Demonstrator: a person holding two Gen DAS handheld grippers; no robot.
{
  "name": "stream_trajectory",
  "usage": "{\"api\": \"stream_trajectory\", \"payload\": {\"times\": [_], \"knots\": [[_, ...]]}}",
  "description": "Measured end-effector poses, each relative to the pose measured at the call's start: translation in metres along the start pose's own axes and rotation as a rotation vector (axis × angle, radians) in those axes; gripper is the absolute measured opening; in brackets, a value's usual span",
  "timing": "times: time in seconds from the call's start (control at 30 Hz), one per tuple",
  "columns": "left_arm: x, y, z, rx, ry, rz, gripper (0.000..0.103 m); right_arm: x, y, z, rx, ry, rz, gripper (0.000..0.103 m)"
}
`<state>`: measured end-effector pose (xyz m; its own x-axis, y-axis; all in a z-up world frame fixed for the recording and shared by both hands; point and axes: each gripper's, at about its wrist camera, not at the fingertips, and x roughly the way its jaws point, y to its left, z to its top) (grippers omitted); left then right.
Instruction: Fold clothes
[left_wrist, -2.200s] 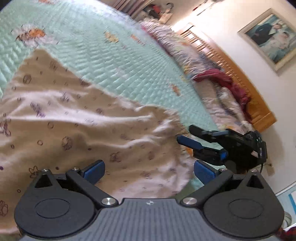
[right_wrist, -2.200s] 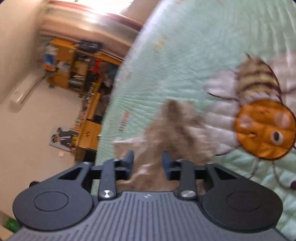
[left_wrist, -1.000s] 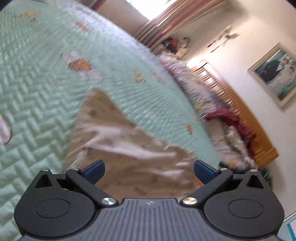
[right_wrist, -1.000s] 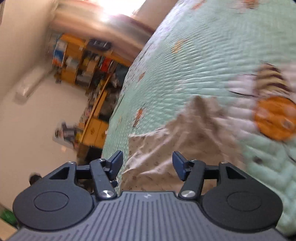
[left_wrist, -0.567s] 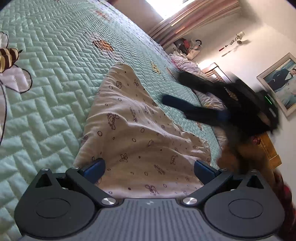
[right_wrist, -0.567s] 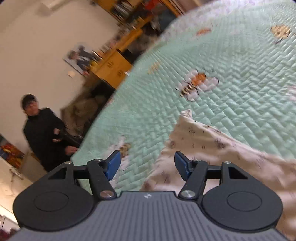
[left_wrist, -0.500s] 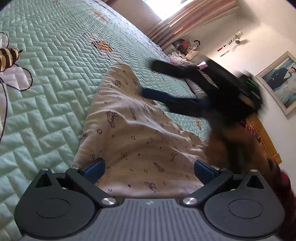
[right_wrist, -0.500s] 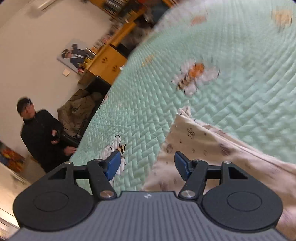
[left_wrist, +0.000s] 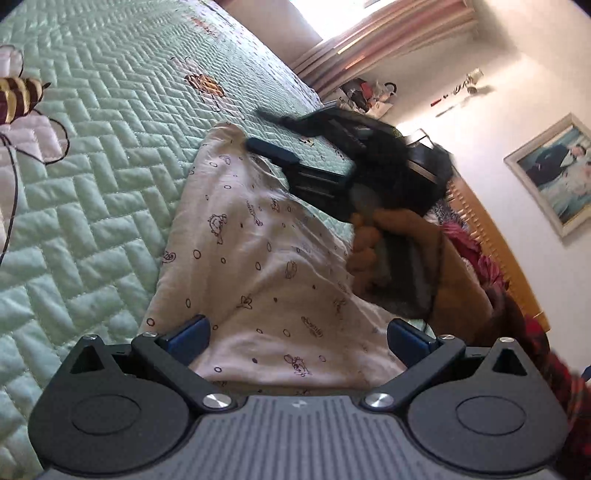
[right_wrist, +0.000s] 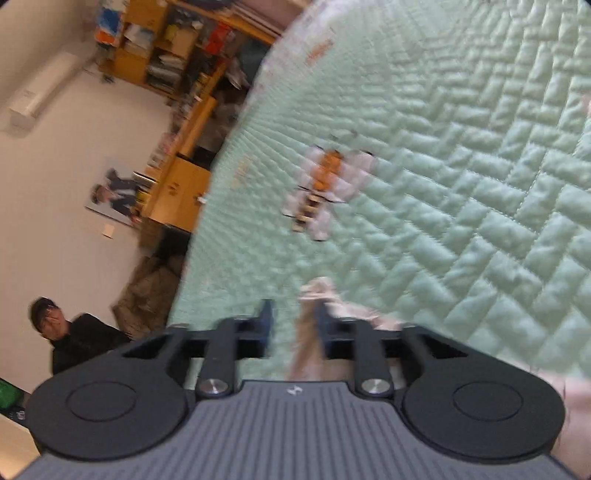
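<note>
A cream garment (left_wrist: 258, 258) printed with small cartoon figures lies flat on the bed. My left gripper (left_wrist: 299, 332) hovers wide open over its near edge, gripping nothing. A hand holds my right gripper (left_wrist: 258, 127) at the garment's far corner. In the right wrist view that corner (right_wrist: 317, 291) stands up between the jaws of my right gripper (right_wrist: 293, 315), close against the right finger. These jaws are closing, and a gap still shows on the left side.
The bed wears a green quilted bedspread (left_wrist: 92, 166) with bee pictures (right_wrist: 325, 184). Crumpled bedding and a wooden headboard (left_wrist: 491, 236) lie to the right. A person in black (right_wrist: 74, 339) stands beyond the bed, near wooden shelves (right_wrist: 177, 55).
My right gripper swept along the garment to its far corner and its jaws narrowed around the raised cloth. The left gripper stayed wide open at the near edge.
</note>
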<state>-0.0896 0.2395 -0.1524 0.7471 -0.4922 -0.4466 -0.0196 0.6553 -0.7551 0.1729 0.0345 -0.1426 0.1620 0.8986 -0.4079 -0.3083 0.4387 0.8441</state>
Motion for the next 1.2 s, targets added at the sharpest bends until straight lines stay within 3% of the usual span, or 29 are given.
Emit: {"api": "stream_trajectory", "payload": {"times": [0.13, 0.23, 0.3, 0.4, 0.5, 0.6, 0.7, 0.77, 0.8, 0.9, 1.0, 1.1, 1.13, 1.2], "knots": [[-0.002, 0.003, 0.001, -0.022, -0.003, -0.016, 0.102, -0.006, 0.013, -0.024, 0.006, 0.062, 0.101, 0.061], [-0.004, 0.006, 0.001, -0.047, -0.002, -0.033, 0.102, 0.009, 0.009, -0.042, 0.004, 0.143, 0.061, 0.060], [-0.004, 0.009, 0.003, -0.073, -0.003, -0.043, 0.102, 0.015, 0.001, -0.046, 0.015, 0.129, 0.005, 0.049], [-0.012, 0.011, 0.005, -0.115, -0.008, -0.074, 0.102, 0.007, 0.008, -0.043, 0.039, 0.075, 0.005, 0.052], [-0.032, 0.018, 0.011, -0.181, -0.056, -0.176, 0.102, -0.019, 0.032, -0.053, -0.009, 0.043, 0.086, 0.053], [-0.059, 0.026, 0.019, -0.212, -0.162, -0.238, 0.102, -0.041, 0.036, -0.072, 0.042, 0.055, 0.180, 0.059], [-0.073, 0.032, 0.026, -0.236, -0.217, -0.211, 0.102, -0.032, 0.029, -0.087, 0.055, 0.096, 0.103, 0.060], [-0.077, 0.036, 0.025, -0.261, -0.229, -0.208, 0.102, -0.023, 0.018, -0.097, 0.047, 0.128, -0.012, 0.045], [-0.079, 0.037, 0.024, -0.273, -0.234, -0.208, 0.102, -0.023, 0.014, -0.100, 0.057, 0.109, -0.019, 0.039], [-0.087, 0.039, 0.020, -0.262, -0.244, -0.196, 0.102, -0.034, 0.016, -0.096, 0.135, 0.090, 0.020, 0.043], [-0.089, 0.045, 0.018, -0.286, -0.237, -0.194, 0.102, -0.038, 0.037, -0.086, 0.086, 0.031, 0.079, 0.046], [-0.087, 0.042, 0.017, -0.281, -0.224, -0.196, 0.102, -0.022, 0.045, -0.082, 0.056, 0.050, 0.090, 0.066], [-0.086, 0.041, 0.017, -0.279, -0.220, -0.197, 0.102, -0.014, 0.042, -0.083, 0.057, 0.078, 0.065, 0.069], [-0.086, 0.038, 0.017, -0.271, -0.214, -0.201, 0.102, -0.003, 0.033, -0.089, 0.041, 0.107, 0.016, 0.053]]}}
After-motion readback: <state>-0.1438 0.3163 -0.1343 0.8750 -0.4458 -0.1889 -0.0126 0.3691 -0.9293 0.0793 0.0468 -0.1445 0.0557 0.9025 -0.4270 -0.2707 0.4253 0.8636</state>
